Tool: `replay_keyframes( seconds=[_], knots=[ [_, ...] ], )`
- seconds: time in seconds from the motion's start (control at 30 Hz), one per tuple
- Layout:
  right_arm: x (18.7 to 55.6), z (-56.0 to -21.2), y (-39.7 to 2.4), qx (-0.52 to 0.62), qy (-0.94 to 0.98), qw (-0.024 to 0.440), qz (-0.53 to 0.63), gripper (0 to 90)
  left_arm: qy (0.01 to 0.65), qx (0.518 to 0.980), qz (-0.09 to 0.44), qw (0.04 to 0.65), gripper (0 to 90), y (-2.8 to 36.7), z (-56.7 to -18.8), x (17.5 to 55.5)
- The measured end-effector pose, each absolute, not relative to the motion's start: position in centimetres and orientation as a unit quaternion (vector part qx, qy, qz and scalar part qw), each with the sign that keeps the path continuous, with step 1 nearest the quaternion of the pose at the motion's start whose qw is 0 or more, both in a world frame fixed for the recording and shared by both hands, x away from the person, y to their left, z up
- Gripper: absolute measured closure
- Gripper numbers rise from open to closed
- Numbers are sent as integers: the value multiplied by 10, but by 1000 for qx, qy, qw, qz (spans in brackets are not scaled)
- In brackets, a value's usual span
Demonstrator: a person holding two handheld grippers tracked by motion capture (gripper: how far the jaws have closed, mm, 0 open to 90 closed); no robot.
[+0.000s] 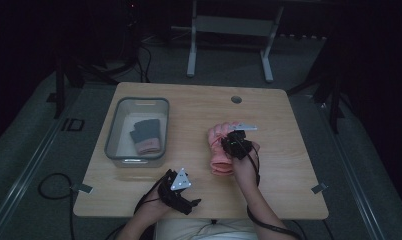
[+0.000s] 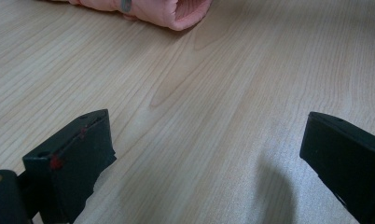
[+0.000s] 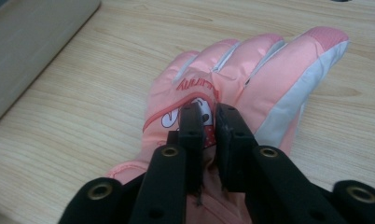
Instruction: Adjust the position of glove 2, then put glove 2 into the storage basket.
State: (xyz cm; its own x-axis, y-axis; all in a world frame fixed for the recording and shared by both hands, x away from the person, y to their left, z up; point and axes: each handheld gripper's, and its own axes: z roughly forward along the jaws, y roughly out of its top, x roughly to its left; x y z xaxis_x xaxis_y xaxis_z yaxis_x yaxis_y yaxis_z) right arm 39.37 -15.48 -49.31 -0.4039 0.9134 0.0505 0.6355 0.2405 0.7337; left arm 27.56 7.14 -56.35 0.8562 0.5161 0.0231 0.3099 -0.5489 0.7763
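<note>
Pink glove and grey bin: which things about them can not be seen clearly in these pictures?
- Glove, right gripper view: the printed picture and the fabric under the right claw are covered by its jaws, so a pinch is uncertain.
- Glove, left gripper view: cut off by the top edge.
- Bin, high view: the dark and pink items inside are too small and dim to identify.

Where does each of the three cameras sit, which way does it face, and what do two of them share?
High view: above the person's side, looking forward and down on the table; forearms, left gripper and right gripper show.
Left gripper view: rides the left gripper, looking along the tabletop; its two fingers stand wide apart.
Right gripper view: rides the right gripper, looking down on the pink glove; its fingers pinch the fabric.
All three share the pink glove.
</note>
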Motion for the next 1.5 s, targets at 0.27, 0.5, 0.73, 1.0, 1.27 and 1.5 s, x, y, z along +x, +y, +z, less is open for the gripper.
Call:
replay_keyframes(
  seconds=[0.27,0.5,0.73,1.0,1.27,1.5],
  knots=[
    [384,-470,-167,480,759,210,388,693,246,862,113,429,22,72,-560,277],
    [386,-456,-174,443,774,218,397,621,253,837,136,466,41,69,-541,276],
    [396,-455,-169,435,787,203,387,583,294,821,133,470,59,62,-509,293],
    [396,-478,-179,445,794,195,365,554,308,823,175,444,142,47,-473,327],
    [409,-503,-208,459,807,127,349,443,374,816,109,426,148,29,-482,388],
    [421,-523,-219,474,802,58,360,415,442,808,41,388,182,17,-521,429]
  ],
)
